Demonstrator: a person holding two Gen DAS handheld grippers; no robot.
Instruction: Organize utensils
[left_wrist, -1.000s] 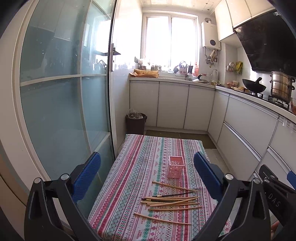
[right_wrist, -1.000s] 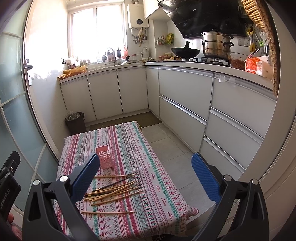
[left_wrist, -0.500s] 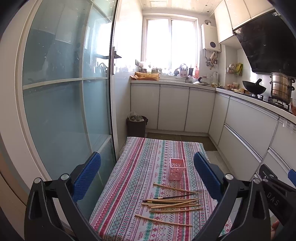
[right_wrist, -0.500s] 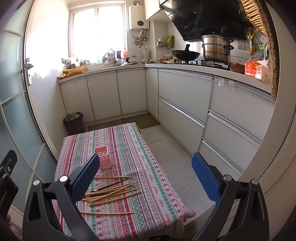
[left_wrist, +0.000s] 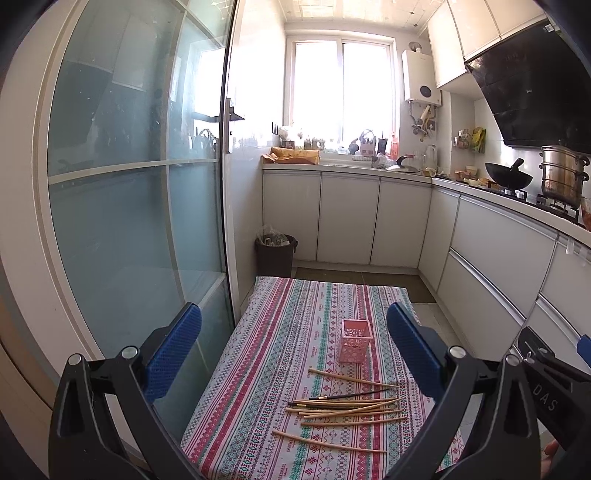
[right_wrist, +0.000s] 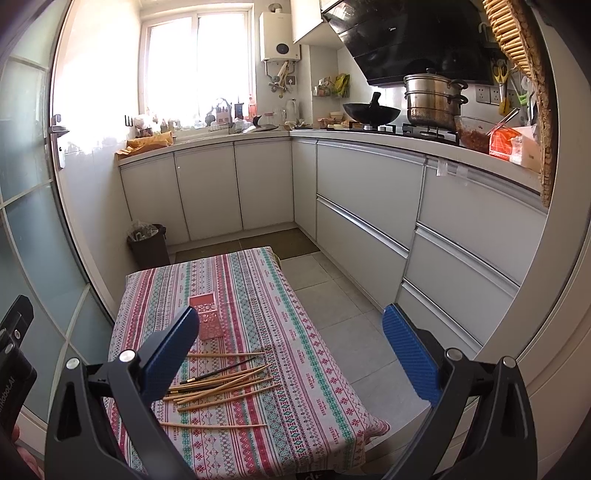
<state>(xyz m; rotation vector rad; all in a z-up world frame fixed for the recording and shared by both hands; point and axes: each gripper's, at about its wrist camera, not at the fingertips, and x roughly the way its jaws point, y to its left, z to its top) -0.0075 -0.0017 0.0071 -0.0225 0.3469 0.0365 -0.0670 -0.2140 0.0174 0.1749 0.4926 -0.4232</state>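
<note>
Several wooden chopsticks (left_wrist: 343, 410) and one dark chopstick (left_wrist: 349, 396) lie scattered on a low table with a striped patterned cloth (left_wrist: 280, 354). A pink mesh holder (left_wrist: 355, 340) stands upright just beyond them. My left gripper (left_wrist: 293, 349) is open and empty, held high above and short of the table. The chopsticks (right_wrist: 221, 384) and holder (right_wrist: 207, 315) also show in the right wrist view. My right gripper (right_wrist: 291, 350) is open and empty, also well above the table.
A glass sliding door (left_wrist: 129, 221) stands left of the table. White kitchen cabinets (right_wrist: 369, 206) run along the back and right. A dark waste bin (left_wrist: 275, 254) sits beyond the table. Tiled floor (right_wrist: 332, 295) lies to the table's right.
Both grippers have risen and tilted up slightly, so the table and chopsticks sit lower and smaller in view. Both stay open. Nothing on the table has moved.
</note>
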